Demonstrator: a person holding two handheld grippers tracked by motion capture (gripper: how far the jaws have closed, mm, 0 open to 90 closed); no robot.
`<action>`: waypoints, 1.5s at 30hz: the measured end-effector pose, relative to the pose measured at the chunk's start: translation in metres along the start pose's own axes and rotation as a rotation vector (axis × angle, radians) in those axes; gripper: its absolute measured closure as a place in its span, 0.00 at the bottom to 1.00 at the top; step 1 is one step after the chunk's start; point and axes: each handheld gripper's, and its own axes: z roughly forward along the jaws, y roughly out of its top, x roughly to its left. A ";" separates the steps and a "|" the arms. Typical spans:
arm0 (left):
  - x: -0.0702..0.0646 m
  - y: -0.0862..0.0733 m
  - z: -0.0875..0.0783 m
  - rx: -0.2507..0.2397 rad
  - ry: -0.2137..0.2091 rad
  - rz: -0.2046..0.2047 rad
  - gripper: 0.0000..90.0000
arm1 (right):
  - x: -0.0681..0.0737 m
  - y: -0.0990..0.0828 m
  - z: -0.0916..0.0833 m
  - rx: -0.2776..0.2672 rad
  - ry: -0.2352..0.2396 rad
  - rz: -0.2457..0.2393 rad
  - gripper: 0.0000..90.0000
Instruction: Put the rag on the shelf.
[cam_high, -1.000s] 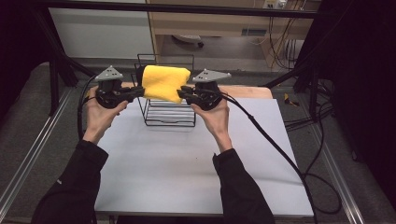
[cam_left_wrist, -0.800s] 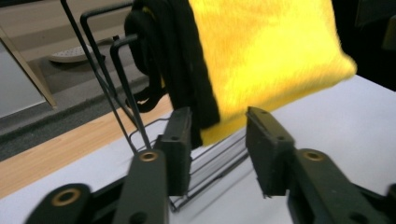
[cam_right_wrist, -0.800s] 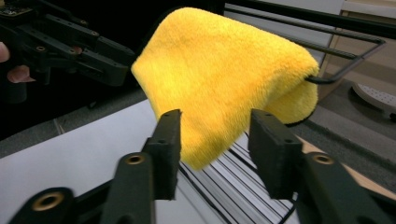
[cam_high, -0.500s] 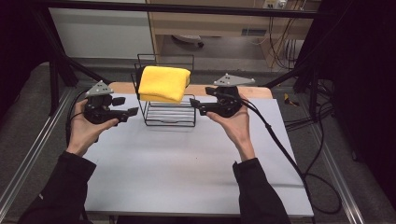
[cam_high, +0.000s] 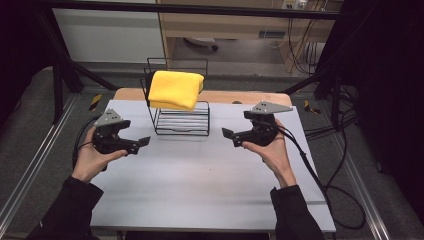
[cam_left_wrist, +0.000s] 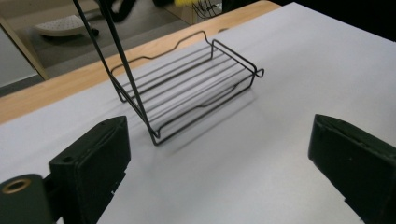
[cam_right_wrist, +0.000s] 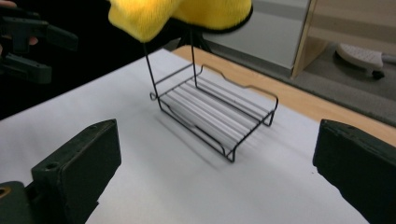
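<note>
Yellow cloth (cam_high: 175, 89) is folded and draped over the top of the black wire rack (cam_high: 182, 119), hanging up above the rack's bottom shelf, w/ nothing on that shelf. Rack stands on the white table (cam_high: 200, 185) near the far edge, btw the two grippers but a bit further out than both.

Left gripper (cam_high: 141, 143) is off to the rack's left, near it but not touching, tips pointing in toward the rack. Its jaws have just been opening, now spread wide w/ nothing btw them, just bare table in the left gripper view.

Right gripper (cam_high: 229, 136) is on the other side, same deal: jaws just been opening, now wide apart, holding nothing. In the right gripper view the cloth hangs overhead, up and ahead of the jaws, rack straight in front.
</note>
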 end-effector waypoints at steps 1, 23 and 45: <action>-0.001 -0.005 0.001 0.000 -0.002 -0.002 0.06 | -0.001 -0.005 -0.001 0.012 0.001 0.003 0.01; -0.018 -0.087 0.024 0.060 -0.066 -0.012 0.04 | -0.034 -0.130 -0.026 0.134 0.027 0.090 0.01; -0.019 -0.122 0.023 0.114 -0.085 0.002 0.05 | -0.047 -0.177 -0.053 0.174 0.004 0.142 0.01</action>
